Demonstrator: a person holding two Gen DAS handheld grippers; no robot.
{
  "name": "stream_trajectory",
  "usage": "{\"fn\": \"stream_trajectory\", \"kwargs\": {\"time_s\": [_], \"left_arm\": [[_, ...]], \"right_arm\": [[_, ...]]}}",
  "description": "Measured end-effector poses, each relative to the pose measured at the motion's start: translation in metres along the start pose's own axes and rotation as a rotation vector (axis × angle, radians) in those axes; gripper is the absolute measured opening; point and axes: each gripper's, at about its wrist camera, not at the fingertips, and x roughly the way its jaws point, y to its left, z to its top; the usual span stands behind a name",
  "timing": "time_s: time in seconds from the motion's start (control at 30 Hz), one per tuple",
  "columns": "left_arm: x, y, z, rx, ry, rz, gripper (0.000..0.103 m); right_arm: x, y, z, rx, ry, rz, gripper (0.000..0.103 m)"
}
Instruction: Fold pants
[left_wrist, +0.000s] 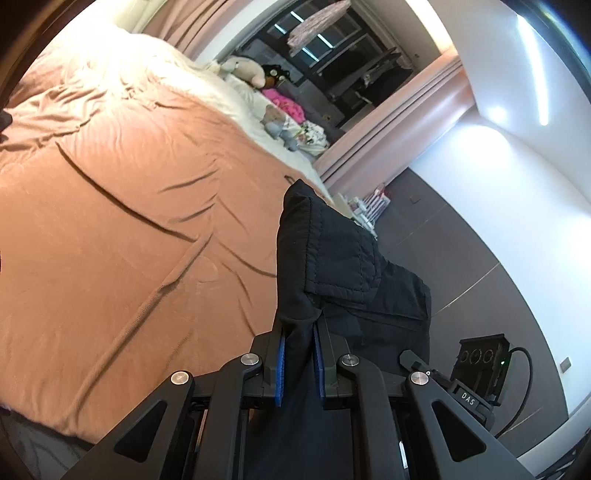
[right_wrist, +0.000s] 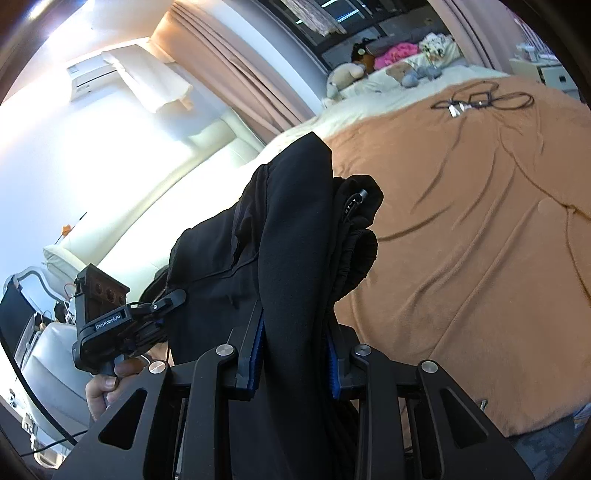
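Note:
The black pants (left_wrist: 332, 254) hang in the air between both grippers, above the near edge of the bed. My left gripper (left_wrist: 298, 328) is shut on a thin bunch of the cloth, with a stitched hem edge standing up beyond the blue pads. My right gripper (right_wrist: 295, 325) is shut on a thicker bundle of the pants (right_wrist: 291, 221), where a drawstring tip shows near the gathered waistband. In the right wrist view the left gripper (right_wrist: 173, 295) sits at lower left, gripping the same cloth, with a hand (right_wrist: 107, 384) on its handle.
An orange-brown blanket (left_wrist: 122, 221) covers the bed, wrinkled. A tangle of dark cable (right_wrist: 480, 99) lies on it far off. Stuffed toys (left_wrist: 243, 70) and a pink cloth sit at the bed's far end. Dark floor (left_wrist: 480, 258) lies to the right.

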Motion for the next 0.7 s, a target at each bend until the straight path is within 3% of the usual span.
{"fn": "stream_trajectory", "kwargs": {"time_s": [0.37,0.7], "left_arm": [[-0.045,-0.018,-0.019,0.027,-0.054,-0.024,0.013],[-0.095,-0.017,-0.019,0.046,-0.121,-0.029,0.013]], "right_arm": [[-0.037,0.015,-0.024,-0.058,-0.037,0.019,0.025],[-0.038,0.037,-0.030,-0.112,-0.044,0.050,0.025]]}}
